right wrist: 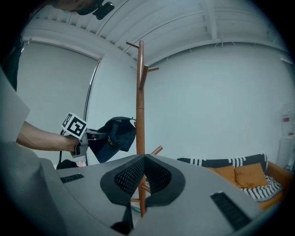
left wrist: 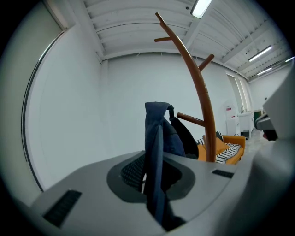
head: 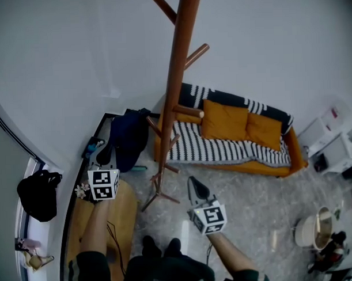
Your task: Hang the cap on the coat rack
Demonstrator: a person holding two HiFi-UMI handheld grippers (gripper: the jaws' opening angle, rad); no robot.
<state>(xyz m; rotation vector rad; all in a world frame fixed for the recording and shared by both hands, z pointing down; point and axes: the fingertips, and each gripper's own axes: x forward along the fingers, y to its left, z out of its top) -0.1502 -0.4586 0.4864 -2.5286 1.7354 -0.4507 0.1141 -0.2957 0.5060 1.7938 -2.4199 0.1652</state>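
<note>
The left gripper [head: 106, 155] was clamped on a dark navy cap [head: 130, 138], held just left of the wooden coat rack [head: 175, 85] pole (on no peg yet). The right gripper [head: 195, 187], jaws together and empty, pointed toward the rack from its right.

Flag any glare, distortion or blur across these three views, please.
Head view: fisheye, sharp. Left gripper view: coat rack bows strongly, ceiling light blown out, cap dark. Right gripper view: dark corners, coat rack straight, no blur.
</note>
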